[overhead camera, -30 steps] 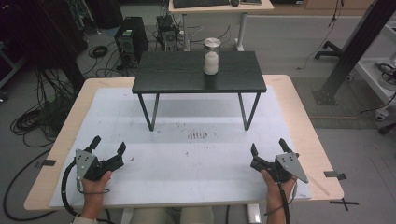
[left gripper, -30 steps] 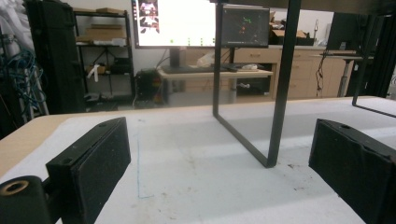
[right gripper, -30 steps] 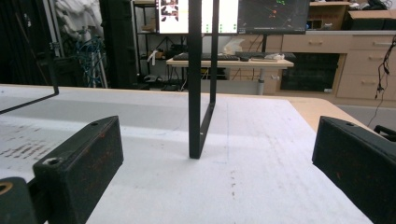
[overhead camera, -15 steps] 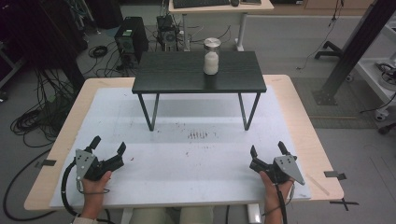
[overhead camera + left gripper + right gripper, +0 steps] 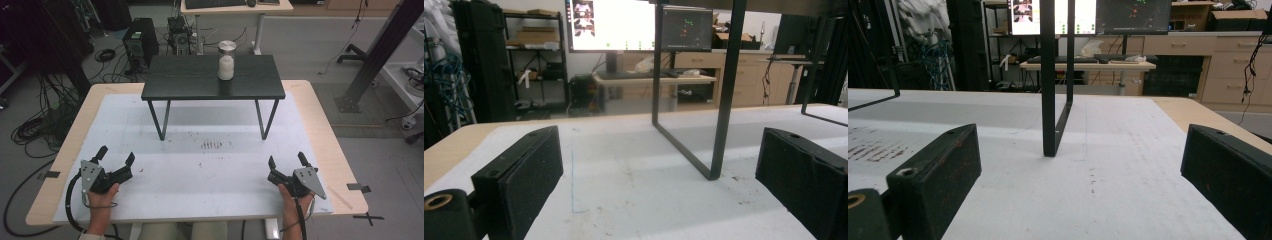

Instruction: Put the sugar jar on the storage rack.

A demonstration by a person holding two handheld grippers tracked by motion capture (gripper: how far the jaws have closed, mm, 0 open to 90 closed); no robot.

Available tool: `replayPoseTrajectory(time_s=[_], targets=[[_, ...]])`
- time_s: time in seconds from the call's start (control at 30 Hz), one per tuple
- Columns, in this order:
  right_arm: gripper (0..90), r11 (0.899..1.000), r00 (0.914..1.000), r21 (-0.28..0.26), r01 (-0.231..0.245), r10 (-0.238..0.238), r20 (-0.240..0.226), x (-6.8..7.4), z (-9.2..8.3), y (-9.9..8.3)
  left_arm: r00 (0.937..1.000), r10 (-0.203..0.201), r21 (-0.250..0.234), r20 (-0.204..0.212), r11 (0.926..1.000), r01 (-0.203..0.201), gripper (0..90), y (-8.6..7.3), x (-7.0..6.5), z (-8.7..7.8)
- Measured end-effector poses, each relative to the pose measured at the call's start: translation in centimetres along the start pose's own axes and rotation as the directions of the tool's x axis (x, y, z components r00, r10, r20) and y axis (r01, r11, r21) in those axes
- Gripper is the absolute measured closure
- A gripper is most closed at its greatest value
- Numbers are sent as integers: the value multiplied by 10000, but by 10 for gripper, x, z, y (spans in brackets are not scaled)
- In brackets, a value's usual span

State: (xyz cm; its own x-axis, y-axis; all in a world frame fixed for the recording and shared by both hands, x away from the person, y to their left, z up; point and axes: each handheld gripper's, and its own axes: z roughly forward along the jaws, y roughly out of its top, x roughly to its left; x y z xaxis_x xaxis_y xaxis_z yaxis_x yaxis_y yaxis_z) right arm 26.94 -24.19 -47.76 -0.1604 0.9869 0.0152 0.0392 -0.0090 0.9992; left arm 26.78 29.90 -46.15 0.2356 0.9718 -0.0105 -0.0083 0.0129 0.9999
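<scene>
Glass, by the look of it: the small jar (image 5: 226, 61) with a metal lid stands upright at upper centre of the high view, on top of the black side table (image 5: 190, 80), right of its middle and near the far edge. White contents fill it up to the lid, so expect some weight for its size. Walls look stiff, smooth and probably slippery, and it could break if it tips off that raised top. You'd best take it around the body below the lid, jaws square on either side, not by the lid, which may be loose; can't tell. Your left gripper (image 5: 116, 159) sits at lower left of the high view, jaws spread wide with nothing between them; the left gripper view shows bare white mat (image 5: 215, 175) and a table leg (image 5: 724, 100) ahead. Your right gripper (image 5: 286, 160) at lower right is likewise wide apart and holding nothing, resting low near the mat. Both are well apart from the jar, which is up on the table.
</scene>
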Motion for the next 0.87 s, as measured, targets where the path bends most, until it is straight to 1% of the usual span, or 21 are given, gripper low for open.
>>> replayPoseTrajectory(time_s=[0.57,0.87], targets=[[33,9996,9997,136,240,-241,80,2,1,0,10000,-7,1,19,10000,7,52,0,0,0],[33,9998,9997,93,202,-203,103,2,1,0,10000,-10,-2,10,10000,10,52,0,0,0]])
